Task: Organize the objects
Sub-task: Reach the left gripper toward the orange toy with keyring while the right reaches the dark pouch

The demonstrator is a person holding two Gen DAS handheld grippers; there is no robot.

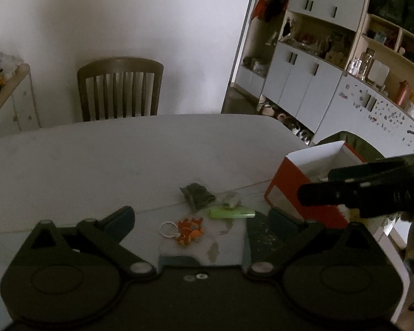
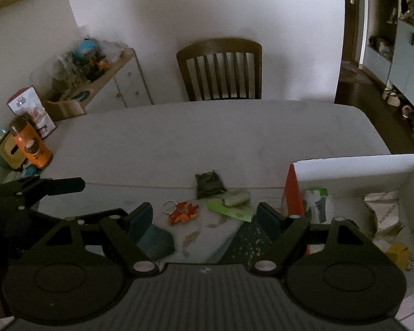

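Observation:
Small items lie together on the white table [image 1: 96, 165]: an orange toy keychain [image 1: 189, 231] with a white ring, a green flat packet [image 1: 231, 213], a dark packet [image 1: 197, 194] and a pale packet [image 1: 231, 198]. My left gripper [image 1: 201, 220] hangs open and wide just in front of the keychain, holding nothing. My right gripper [image 2: 207, 218] is open over the same items, the keychain [image 2: 183, 212] and green packet [image 2: 230, 211] between its fingers but untouched. To the right stands a red box [image 2: 353, 165] with a white inside. It holds a white-green packet [image 2: 317, 204] and a brown paper bag [image 2: 383, 212].
A wooden chair [image 2: 220, 69] stands behind the table's far edge. An orange bottle [image 2: 30, 143] and a tissue box sit at the table's left end, by a low cabinet [image 2: 118, 74]. Shelving [image 1: 331, 63] fills the right. A dark patterned mat [image 2: 248, 242] lies under my right gripper.

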